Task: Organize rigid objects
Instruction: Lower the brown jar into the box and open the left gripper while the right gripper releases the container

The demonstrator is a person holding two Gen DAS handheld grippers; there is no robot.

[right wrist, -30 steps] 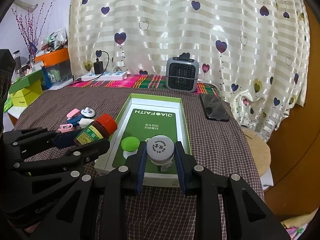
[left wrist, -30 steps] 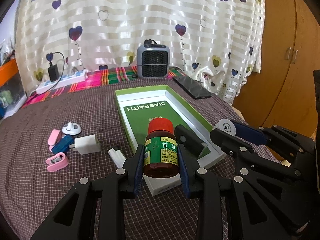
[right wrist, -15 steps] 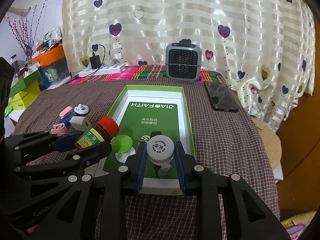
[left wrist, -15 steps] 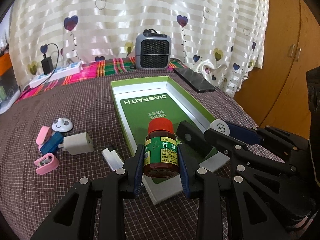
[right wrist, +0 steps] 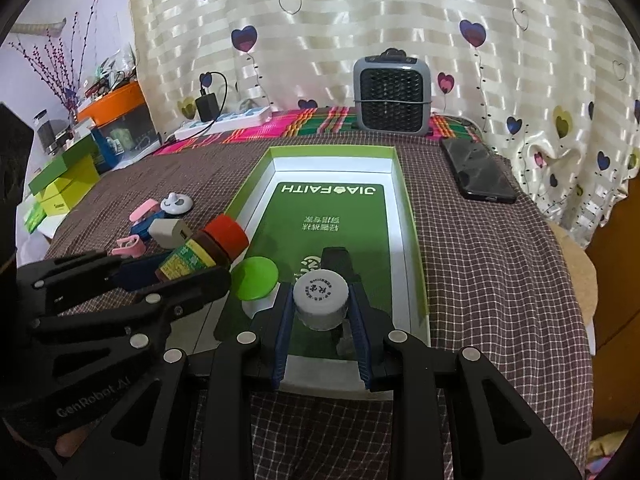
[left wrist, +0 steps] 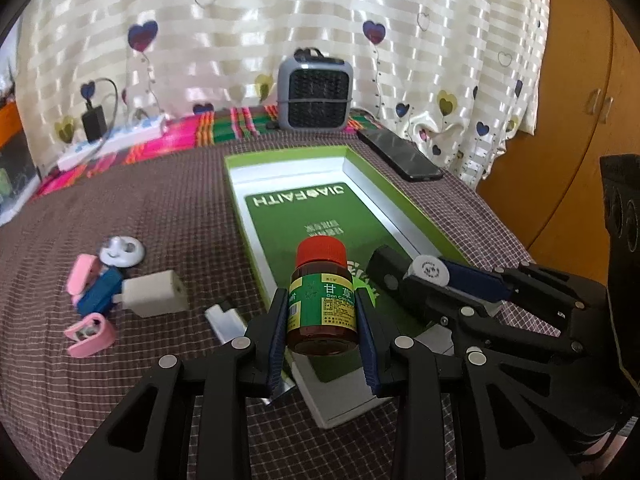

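The left hand-held gripper point(left wrist: 322, 316) is pinching a brown bottle point(left wrist: 322, 300) over the green box point(left wrist: 360, 168), and the right hand-held gripper point(right wrist: 320, 312) beside it is pinching a white-capped bottle point(right wrist: 319, 294).

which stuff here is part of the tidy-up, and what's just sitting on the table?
In the job: brown bottle in left gripper; white bottle in right gripper; green box; green-lid jar in the box; charger, clips and white knob likely next.

Just there: fan, phone, power strip.
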